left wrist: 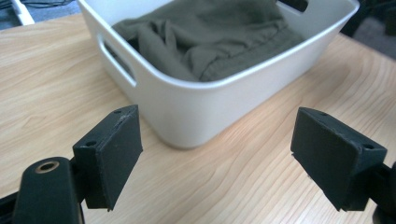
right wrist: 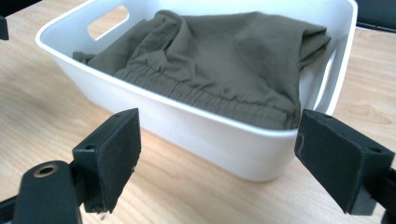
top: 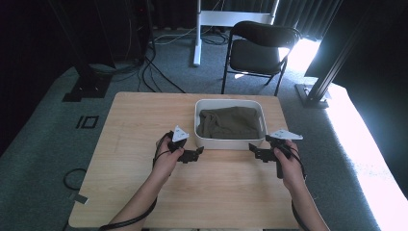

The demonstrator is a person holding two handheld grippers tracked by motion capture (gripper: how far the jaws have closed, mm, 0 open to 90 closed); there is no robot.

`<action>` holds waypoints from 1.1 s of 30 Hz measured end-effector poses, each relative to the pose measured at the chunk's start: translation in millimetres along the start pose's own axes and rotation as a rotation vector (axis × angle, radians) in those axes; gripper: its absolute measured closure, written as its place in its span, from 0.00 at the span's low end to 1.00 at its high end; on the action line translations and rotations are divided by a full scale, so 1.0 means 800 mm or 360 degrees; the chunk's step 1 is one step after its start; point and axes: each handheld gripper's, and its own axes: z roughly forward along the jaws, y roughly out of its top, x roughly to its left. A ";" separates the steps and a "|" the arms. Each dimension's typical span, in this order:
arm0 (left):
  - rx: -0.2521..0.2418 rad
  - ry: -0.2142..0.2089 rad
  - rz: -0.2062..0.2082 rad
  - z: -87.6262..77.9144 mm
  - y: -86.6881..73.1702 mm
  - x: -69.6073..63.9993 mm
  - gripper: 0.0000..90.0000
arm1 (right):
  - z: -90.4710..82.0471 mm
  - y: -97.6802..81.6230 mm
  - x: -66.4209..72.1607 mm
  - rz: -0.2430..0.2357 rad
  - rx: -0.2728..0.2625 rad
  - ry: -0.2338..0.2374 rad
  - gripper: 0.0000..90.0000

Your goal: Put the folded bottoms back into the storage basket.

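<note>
At frame centre: bin (top: 230, 142) with cloth (top: 229, 122).
Left gripper (top: 198, 152) and right gripper (top: 252, 148) flanked its near wall, jaws spread, empty.

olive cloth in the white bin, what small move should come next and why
Probably ease the right gripper forward over the white bin's near rim and down toward the olive cloth. Both grippers sit open on the table side of the bin, holding nothing, and the bunched cloth lies just past that rim.

Crumpled olive-green cloth (top: 230, 122) inside white handled bin (top: 230, 143) on wooden table (top: 144, 120).
</note>
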 end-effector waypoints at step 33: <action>0.0126 0.0344 -0.0083 -0.028 -0.080 0.068 0.20 | -0.016 -0.109 -0.026 0.0095 0.0178 -0.0255 0.16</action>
